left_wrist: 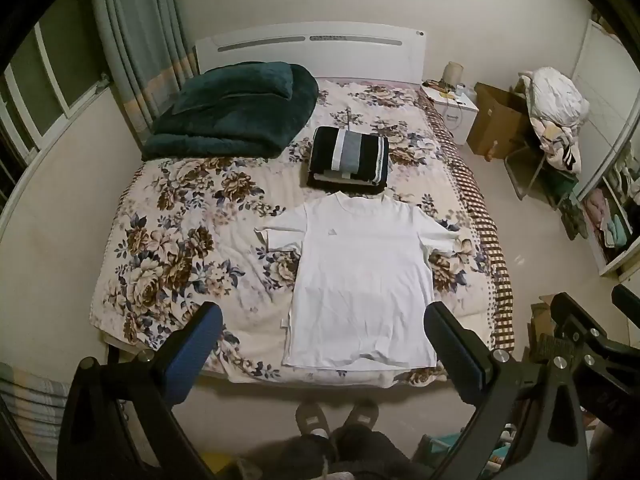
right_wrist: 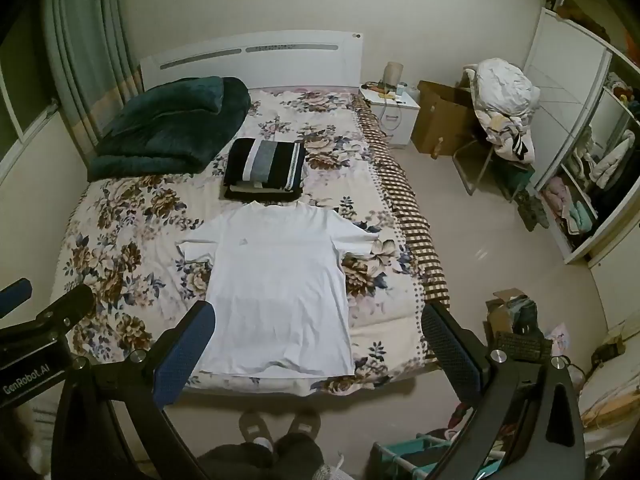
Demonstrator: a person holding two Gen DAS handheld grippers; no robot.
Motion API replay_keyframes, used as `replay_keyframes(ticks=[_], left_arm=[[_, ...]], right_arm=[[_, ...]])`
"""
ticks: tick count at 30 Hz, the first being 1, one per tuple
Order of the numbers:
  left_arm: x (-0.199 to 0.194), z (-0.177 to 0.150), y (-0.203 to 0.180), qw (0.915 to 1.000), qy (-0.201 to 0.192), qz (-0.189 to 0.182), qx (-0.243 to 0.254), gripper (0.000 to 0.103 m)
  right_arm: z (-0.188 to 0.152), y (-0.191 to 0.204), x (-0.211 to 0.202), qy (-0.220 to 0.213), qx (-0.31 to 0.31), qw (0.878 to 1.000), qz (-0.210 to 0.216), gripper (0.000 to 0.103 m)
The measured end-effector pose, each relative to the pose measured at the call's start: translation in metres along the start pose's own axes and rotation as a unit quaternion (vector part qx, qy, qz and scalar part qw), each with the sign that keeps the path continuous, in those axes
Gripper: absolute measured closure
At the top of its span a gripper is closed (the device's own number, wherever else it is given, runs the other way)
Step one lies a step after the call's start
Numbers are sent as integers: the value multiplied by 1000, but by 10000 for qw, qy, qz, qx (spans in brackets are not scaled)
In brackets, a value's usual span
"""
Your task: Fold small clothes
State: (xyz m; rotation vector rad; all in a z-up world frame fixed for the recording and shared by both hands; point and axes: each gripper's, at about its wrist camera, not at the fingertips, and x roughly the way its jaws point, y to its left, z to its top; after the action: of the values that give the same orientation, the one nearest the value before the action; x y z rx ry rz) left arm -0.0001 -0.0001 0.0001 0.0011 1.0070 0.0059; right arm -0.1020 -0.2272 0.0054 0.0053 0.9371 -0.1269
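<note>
Left tool (left_wrist: 323,322): held high above the foot of the bed (left_wrist: 192,216), aimed forward and down over the mattress. Jaws spread wide; nothing between them. Its fingers (left_wrist: 200,336) frame the lower hem of the shirt (left_wrist: 360,272) without contact.

Right tool (right_wrist: 318,326): held level with the left tool and just beside it, same forward-down aim. Jaws spread wide; nothing gripped. The left tool's body shows at the left edge of the right wrist view.

Shirt: white, spread flat, front up, on the floral bedcover near the foot edge, collar toward the headboard, both sleeves extended sideways.

Stack (left_wrist: 349,156): folded clothes, striped piece on top, just beyond the collar.

Blanket (left_wrist: 236,110): dark green, bundled near the headboard, left side.

Operator's slippered feet (left_wrist: 336,418) stand on the floor at the bed's foot.
</note>
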Motion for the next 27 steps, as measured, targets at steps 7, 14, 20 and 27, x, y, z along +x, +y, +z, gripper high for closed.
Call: replay_keyframes(ticks=[7,14,20,27], left_arm=[[0,-1,0,10000,-14,-16,-8,0],[0,0,0,10000,5,3,8,0],[0,0,0,10000,13,-8,-1,0],[-1,0,0,10000,6,-10,7,0]], right_arm=[[-2,2,-2,-14,-17,10000,11,0],[-2,3,-5,69,9,9999,119,0],[-11,9,-5,72,10,9998,163,0],[-10,1,-6,75,37,9998,186,0]])
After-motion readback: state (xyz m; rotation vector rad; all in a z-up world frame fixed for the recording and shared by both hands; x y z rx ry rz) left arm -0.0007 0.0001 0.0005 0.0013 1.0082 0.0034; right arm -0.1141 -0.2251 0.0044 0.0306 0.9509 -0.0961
